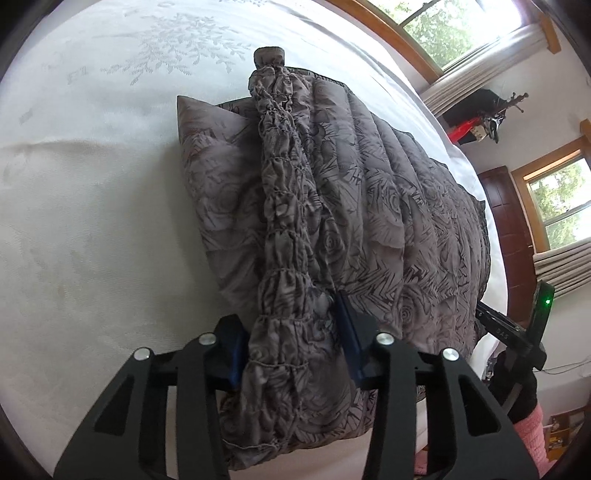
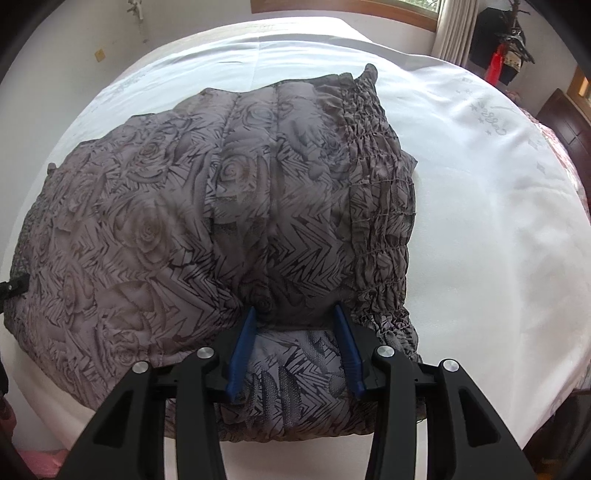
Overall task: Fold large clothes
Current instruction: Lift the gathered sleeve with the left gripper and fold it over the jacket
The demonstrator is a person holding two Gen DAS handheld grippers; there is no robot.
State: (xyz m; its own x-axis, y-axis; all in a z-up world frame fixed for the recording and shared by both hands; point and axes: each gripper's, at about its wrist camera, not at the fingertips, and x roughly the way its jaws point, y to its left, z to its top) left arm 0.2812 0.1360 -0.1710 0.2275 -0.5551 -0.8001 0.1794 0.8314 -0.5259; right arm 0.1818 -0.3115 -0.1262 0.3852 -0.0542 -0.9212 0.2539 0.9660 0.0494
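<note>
On the white bed [image 2: 480, 221] lies a grey rose-print garment [image 2: 184, 221], folded, its shirred band [image 1: 284, 221] along one edge. Left gripper [image 1: 291, 336] stands wide, band between its fingers; grip apparently not closed. Right gripper [image 2: 295, 339] likewise wide, straddling the near fold. Windows [image 1: 461, 29] beyond.

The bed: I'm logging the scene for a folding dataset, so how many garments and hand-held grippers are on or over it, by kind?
Grey rose-print quilted garment: 1
Hand-held grippers: 2, the left hand-held gripper and the right hand-held gripper
White bedsheet: 1
Total: 4
</note>
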